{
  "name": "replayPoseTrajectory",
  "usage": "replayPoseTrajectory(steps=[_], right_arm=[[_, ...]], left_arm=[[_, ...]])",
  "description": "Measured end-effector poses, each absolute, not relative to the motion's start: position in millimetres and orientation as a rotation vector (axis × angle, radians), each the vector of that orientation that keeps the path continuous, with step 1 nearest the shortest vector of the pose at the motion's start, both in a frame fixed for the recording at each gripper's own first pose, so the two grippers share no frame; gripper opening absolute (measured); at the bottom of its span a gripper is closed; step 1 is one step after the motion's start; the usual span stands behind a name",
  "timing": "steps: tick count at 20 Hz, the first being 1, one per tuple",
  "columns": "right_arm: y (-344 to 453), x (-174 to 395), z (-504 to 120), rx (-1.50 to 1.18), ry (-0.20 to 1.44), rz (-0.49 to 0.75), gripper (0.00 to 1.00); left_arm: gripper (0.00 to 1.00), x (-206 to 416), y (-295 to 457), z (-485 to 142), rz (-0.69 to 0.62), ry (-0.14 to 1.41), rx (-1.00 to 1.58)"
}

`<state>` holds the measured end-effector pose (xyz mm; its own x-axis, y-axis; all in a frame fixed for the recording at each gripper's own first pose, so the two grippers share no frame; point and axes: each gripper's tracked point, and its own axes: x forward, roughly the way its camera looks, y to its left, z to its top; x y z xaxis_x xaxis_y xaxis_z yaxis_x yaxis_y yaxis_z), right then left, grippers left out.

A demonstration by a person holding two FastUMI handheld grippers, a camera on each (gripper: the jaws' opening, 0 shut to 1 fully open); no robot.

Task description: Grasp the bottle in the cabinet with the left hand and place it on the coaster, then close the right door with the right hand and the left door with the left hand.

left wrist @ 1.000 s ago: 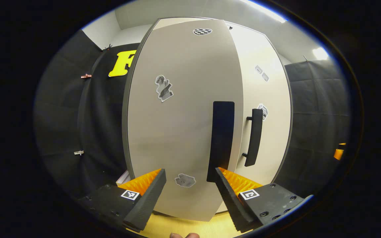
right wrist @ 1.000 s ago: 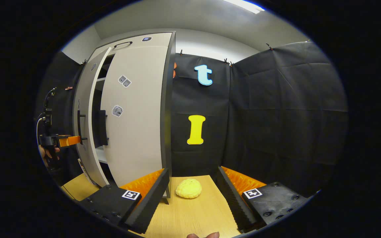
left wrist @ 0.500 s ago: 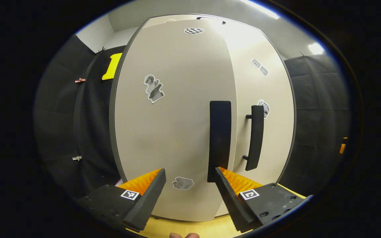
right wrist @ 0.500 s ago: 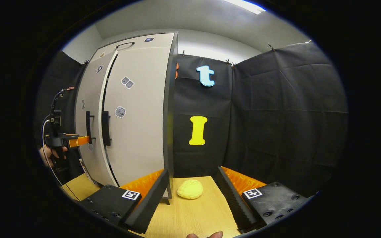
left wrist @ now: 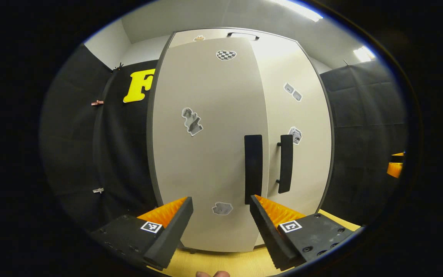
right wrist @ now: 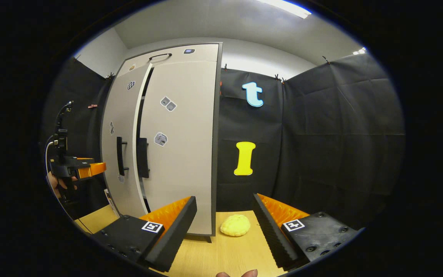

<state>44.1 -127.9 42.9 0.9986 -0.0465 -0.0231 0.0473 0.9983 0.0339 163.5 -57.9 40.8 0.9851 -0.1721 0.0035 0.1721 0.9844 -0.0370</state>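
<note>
The pale grey cabinet (left wrist: 240,115) fills the left gripper view with its two doors drawn together. The left door (left wrist: 206,154) and right door (left wrist: 306,127) each carry a black vertical handle (left wrist: 253,167) (left wrist: 285,163) side by side. My left gripper (left wrist: 221,227) is open, a short way back from the left door, with nothing between its fingers. In the right gripper view the left door (right wrist: 119,127) stands very slightly proud, its white edge showing beside a thin dark gap. The left gripper (right wrist: 90,169) hovers in front of it, held by a hand (right wrist: 54,184). My right gripper (right wrist: 225,231) is open over the table.
A yellow bun-shaped lump (right wrist: 235,225) lies on the wooden table (right wrist: 221,257) by the cabinet's right front corner. Black cloth walls close in both sides. The right gripper (left wrist: 395,167) peeks in at the far right edge of the left gripper view.
The left door swung from clearly ajar to almost flush with the right door. My left gripper then drew back from it. The right gripper view shifted, so the cabinet sits farther right.
</note>
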Motion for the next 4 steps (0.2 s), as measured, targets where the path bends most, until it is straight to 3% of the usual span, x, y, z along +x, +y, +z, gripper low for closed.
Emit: replayPoseTrajectory(steps=[4], right_arm=[[-109, 46, 52, 0.034, 0.005, -0.029, 0.97]], left_arm=[[0.95, 137, -41, 38, -0.178, 0.015, -0.066]])
